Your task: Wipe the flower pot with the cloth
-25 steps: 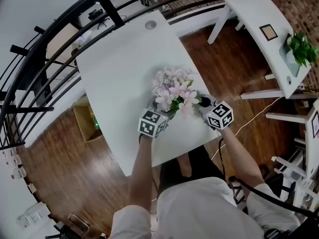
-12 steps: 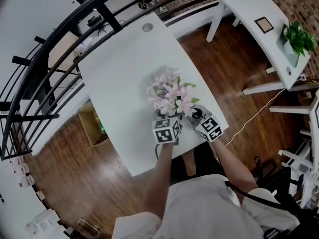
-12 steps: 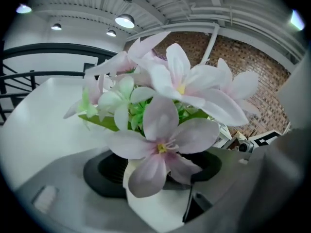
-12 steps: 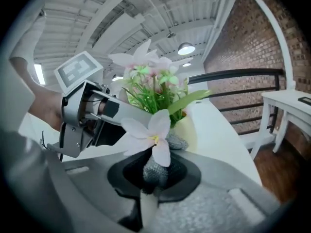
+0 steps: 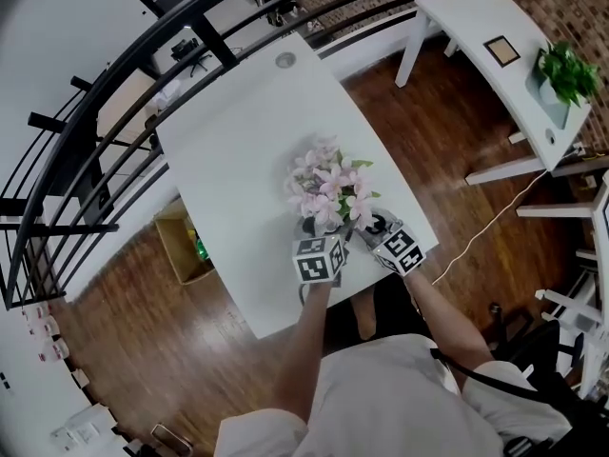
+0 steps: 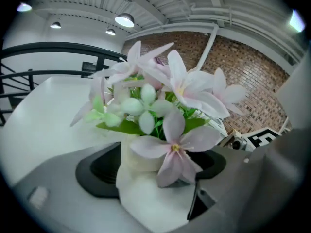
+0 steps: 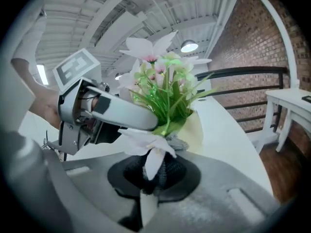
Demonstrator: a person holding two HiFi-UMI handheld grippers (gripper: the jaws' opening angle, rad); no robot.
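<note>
One table bears one pot of pink flowers, near its right front corner. Of the two grippers, the left gripper has swung from the pot's left side to its front, beside the right gripper. Its jaws are opening astride the pot, likely re-gripping to offer a fresh side. The right gripper pinches the one grey cloth at the pot's base.

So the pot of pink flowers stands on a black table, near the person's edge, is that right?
Not quite: the table is white, not black, as the head view shows. The pot of pink flowers does stand on it, near the person's edge.
</note>
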